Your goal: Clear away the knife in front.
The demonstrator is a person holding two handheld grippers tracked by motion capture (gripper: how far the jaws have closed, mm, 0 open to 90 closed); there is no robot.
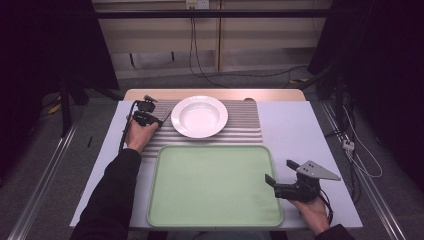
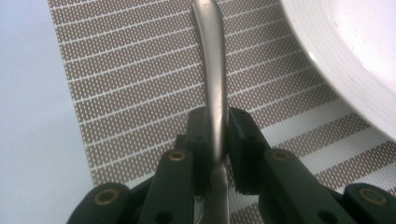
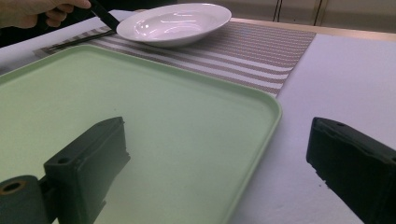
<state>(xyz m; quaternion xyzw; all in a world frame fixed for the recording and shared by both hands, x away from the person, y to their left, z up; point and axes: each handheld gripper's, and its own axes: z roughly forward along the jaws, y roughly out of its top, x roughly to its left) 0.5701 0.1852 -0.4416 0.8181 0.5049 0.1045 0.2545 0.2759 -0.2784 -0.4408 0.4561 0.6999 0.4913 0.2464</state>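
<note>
left tool (image 2: 217, 140): clamped on metal handle (image 2: 212, 70) | beside plate (image 2: 355, 51) | right tool (image 3: 219, 168): wide open, empty

No lettering, label, brand mark or number can be read on anything here. The small pale wall fitting (image 1: 196, 4) at the top edge of the high view may carry marks, but it is too small and blurred to tell.

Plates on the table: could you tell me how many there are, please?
1. The round white ceramic plate sits on the striped brown placemat, behind the pale green plastic tray, which carries none.
</note>
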